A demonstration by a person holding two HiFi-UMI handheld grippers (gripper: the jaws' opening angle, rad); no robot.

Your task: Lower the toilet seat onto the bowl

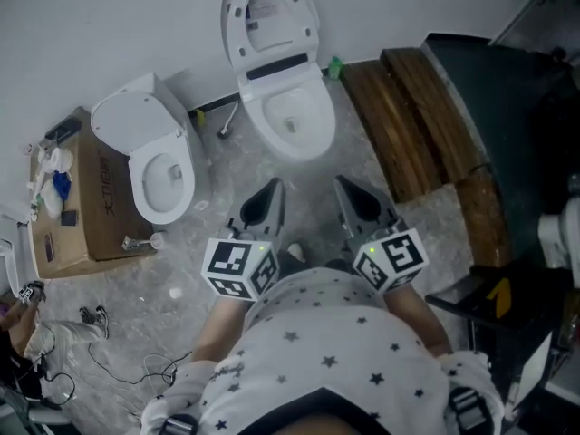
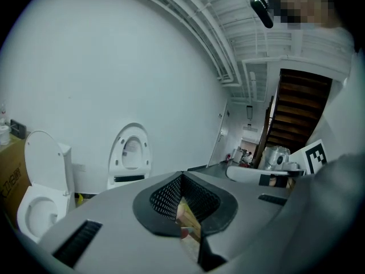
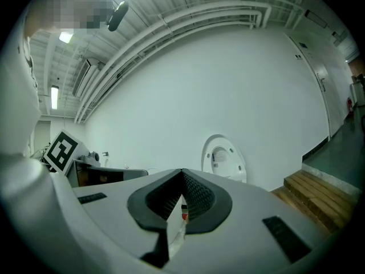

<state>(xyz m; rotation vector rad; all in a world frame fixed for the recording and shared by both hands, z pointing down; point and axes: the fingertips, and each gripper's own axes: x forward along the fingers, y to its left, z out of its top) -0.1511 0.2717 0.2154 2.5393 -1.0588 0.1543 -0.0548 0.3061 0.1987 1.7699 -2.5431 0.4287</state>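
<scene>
Lower middle of the head view: left gripper [image 1: 268,199] and right gripper [image 1: 355,198], both with jaws pressed together on nothing. Top centre, the seat [image 1: 237,34] stands raised over its bowl [image 1: 292,145]. It is probably stiff, light, hinged plastic: hook the top rim and ease it down. The print on the box [image 1: 95,198] at left is unreadable.

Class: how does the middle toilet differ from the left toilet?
The middle toilet faces the person squarely; the left toilet stands turned, beside a cardboard box. The middle toilet's raised part is an open seat ring; the left toilet's is a solid lid. Both are white with bowls uncovered.
</scene>
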